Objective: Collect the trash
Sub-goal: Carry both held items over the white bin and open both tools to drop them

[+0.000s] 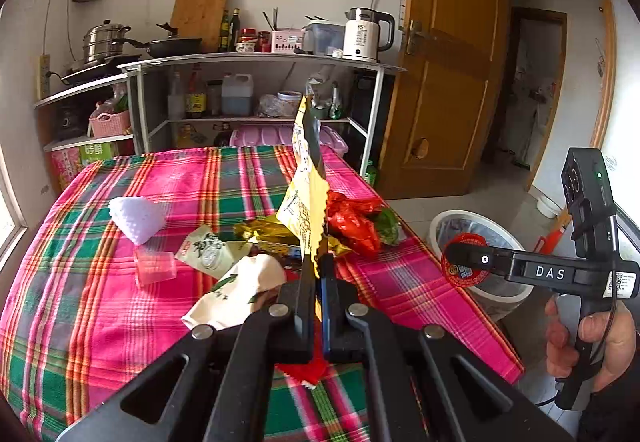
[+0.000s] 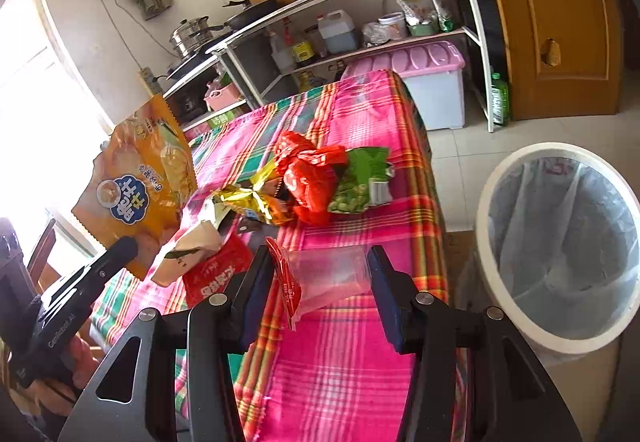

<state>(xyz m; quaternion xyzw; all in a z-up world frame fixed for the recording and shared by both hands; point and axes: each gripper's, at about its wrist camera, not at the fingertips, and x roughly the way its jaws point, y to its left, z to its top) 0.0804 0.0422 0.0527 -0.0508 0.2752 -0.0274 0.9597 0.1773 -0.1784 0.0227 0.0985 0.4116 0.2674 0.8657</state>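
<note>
My left gripper (image 1: 318, 270) is shut on a yellow snack bag (image 1: 306, 186) and holds it upright above the table; the bag also shows in the right wrist view (image 2: 142, 182). My right gripper (image 2: 320, 266) holds a clear cup with a red lid (image 2: 320, 274) between its fingers, near the table's right edge; in the left wrist view it (image 1: 460, 262) hangs over the white bin (image 1: 480, 238) with the red lid (image 1: 466, 262). More wrappers lie on the plaid tablecloth (image 1: 120, 322): red (image 1: 352, 222), gold (image 1: 264, 234), green (image 2: 360, 182), and a white pouch (image 1: 240, 282).
The lined white trash bin (image 2: 560, 250) stands on the floor right of the table. A white paper cone (image 1: 136, 218) and small clear cup (image 1: 154, 266) lie on the table's left. Metal kitchen shelves (image 1: 256, 62) stand behind, a wooden door (image 1: 448, 62) to the right.
</note>
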